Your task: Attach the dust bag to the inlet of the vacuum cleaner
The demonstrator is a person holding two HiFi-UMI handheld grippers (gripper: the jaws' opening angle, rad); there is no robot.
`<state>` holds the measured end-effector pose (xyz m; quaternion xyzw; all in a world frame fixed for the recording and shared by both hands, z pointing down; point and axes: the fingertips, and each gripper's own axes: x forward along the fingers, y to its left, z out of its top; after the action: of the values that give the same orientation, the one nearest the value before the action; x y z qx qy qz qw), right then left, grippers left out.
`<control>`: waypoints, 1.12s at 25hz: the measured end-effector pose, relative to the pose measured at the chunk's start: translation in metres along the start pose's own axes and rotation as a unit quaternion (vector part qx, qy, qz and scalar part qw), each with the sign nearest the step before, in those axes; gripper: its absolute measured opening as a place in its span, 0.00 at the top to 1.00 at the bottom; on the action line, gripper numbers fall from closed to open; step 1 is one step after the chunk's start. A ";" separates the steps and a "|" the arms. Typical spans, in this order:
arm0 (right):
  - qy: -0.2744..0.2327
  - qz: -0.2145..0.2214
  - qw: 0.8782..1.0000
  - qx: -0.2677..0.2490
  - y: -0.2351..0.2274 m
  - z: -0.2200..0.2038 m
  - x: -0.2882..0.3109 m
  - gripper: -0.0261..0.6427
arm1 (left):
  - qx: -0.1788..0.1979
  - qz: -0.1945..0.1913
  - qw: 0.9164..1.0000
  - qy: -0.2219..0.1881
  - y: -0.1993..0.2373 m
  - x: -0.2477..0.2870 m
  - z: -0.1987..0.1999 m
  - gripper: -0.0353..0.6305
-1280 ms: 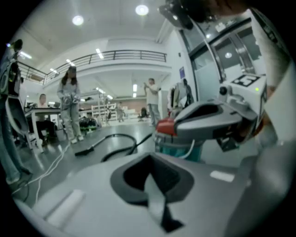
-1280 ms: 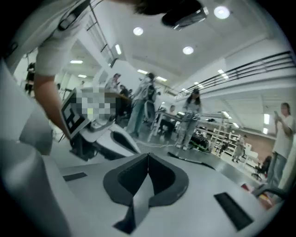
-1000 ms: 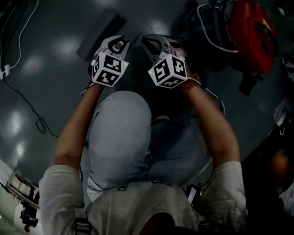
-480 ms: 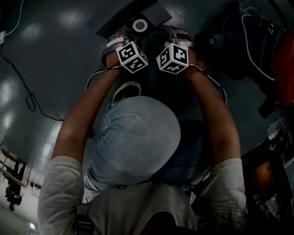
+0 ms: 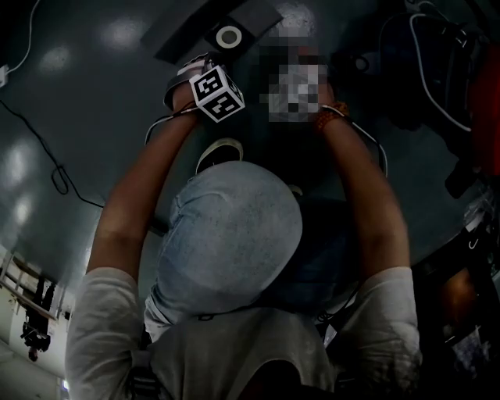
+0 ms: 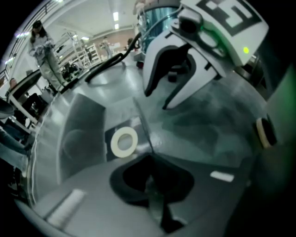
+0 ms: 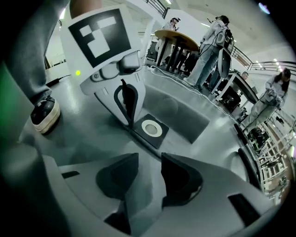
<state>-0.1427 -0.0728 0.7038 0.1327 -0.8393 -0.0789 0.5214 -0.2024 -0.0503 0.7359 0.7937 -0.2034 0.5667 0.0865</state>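
The dust bag [image 5: 254, 17] lies flat on the floor [image 5: 94, 94] at the top centre of the head view, with its white ring [image 5: 229, 36] facing up. The left hand-held gripper [image 6: 150, 178] is clamped together on the bag's edge. Just beside it, the right hand-held gripper [image 7: 149, 157] has just been opening; its jaws stand apart and grip nothing.

dust bag [image 5: 229, 37] lies flat on grey floor [image 5: 94, 101]; pale grey, dark square collar [image 7: 157, 141] at one end, white ring [image 6: 124, 141] facing up
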 end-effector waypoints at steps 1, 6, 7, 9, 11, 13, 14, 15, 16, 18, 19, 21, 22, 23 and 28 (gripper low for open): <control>0.000 -0.001 1.000 -0.003 -0.001 0.000 0.000 0.76 | -0.004 -0.006 1.000 -0.003 0.001 -0.005 0.001 0.94; -0.011 -0.014 1.000 -0.019 -0.010 0.010 -0.001 0.75 | -0.014 -0.035 0.999 -0.014 0.009 -0.034 0.014 0.94; -0.013 -0.017 0.999 -0.026 -0.012 0.012 -0.002 0.75 | -0.012 -0.042 0.999 -0.016 0.009 -0.040 0.018 0.94; -0.017 -0.022 0.999 -0.039 -0.018 0.018 -0.005 0.74 | -0.007 -0.055 0.998 -0.020 0.010 -0.054 0.026 0.94; -0.021 -0.025 0.998 -0.046 -0.026 0.026 -0.009 0.74 | 0.003 -0.066 0.998 -0.023 0.012 -0.069 0.034 0.94; -0.025 -0.028 0.998 -0.051 -0.034 0.033 -0.014 0.74 | 0.016 -0.076 0.997 -0.024 0.013 -0.086 0.042 0.94; -0.027 -0.029 0.998 -0.052 -0.037 0.037 -0.017 0.74 | 0.022 -0.081 0.996 -0.026 0.014 -0.094 0.046 0.94; -0.028 -0.030 0.998 -0.054 -0.040 0.039 -0.020 0.74 | 0.027 -0.088 0.995 -0.028 0.014 -0.102 0.050 0.94; -0.029 -0.031 0.998 -0.055 -0.042 0.041 -0.023 0.74 | 0.031 -0.094 0.995 -0.030 0.015 -0.110 0.055 0.94; -0.031 -0.032 0.997 -0.059 -0.045 0.045 -0.031 0.74 | 0.039 -0.105 0.993 -0.033 0.016 -0.126 0.064 0.94; -0.033 -0.033 0.997 -0.060 -0.046 0.046 -0.036 0.74 | 0.044 -0.108 0.993 -0.035 0.017 -0.133 0.068 0.94; -0.037 -0.034 0.997 -0.057 -0.049 0.047 -0.046 0.75 | 0.056 -0.111 0.991 -0.037 0.018 -0.145 0.077 0.94; -0.040 -0.033 0.997 -0.053 -0.051 0.047 -0.052 0.75 | 0.064 -0.112 0.991 -0.038 0.019 -0.151 0.080 0.94; -0.043 -0.032 0.997 -0.048 -0.054 0.048 -0.058 0.81 | 0.070 -0.113 0.990 -0.038 0.020 -0.156 0.084 0.94; -0.051 -0.017 0.998 -0.029 -0.065 0.048 -0.099 0.89 | 0.097 -0.102 0.989 -0.046 0.026 -0.184 0.108 0.94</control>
<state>-0.1351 -0.1051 0.5807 0.1281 -0.8596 -0.1187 0.4802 -0.1708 -0.0720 0.5245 0.8403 -0.0689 0.5347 0.0571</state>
